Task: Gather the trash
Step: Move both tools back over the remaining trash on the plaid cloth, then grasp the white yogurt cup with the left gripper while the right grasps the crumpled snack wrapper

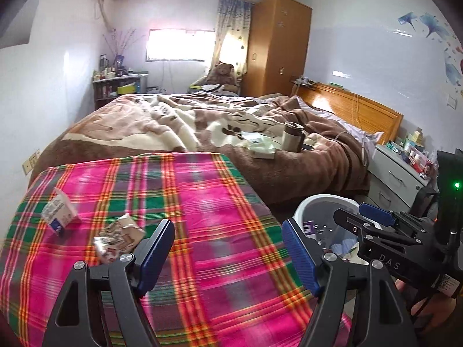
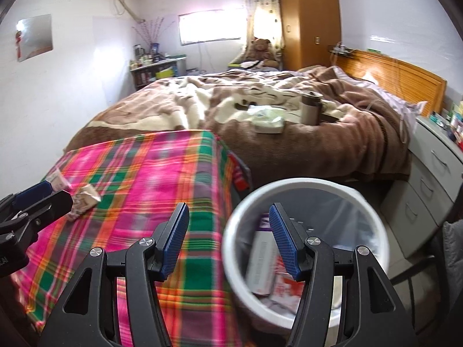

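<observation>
A white trash bin [image 2: 231, 248] with a clear liner stands on the floor beside a table under a pink plaid cloth [image 1: 188, 202]. It holds a purple-and-white box [image 2: 262, 257] and other scraps. My right gripper [image 2: 228, 240] is open and empty, over the bin's near rim. My left gripper [image 1: 227, 248] is open and empty above the cloth. A crumpled wrapper [image 1: 118, 237] lies just left of its left finger, and a small blue-and-white carton [image 1: 58, 211] lies further left. Both also show in the right wrist view, the wrapper [image 2: 84, 201] and the carton [image 2: 56, 180].
A bed with a brown blanket [image 1: 231, 133] lies behind the table, with a thermos [image 1: 292, 140] and a tissue pack [image 1: 262, 147] on it. A grey drawer unit [image 2: 434, 173] stands right of the bin. A wardrobe [image 1: 277, 46] is at the back.
</observation>
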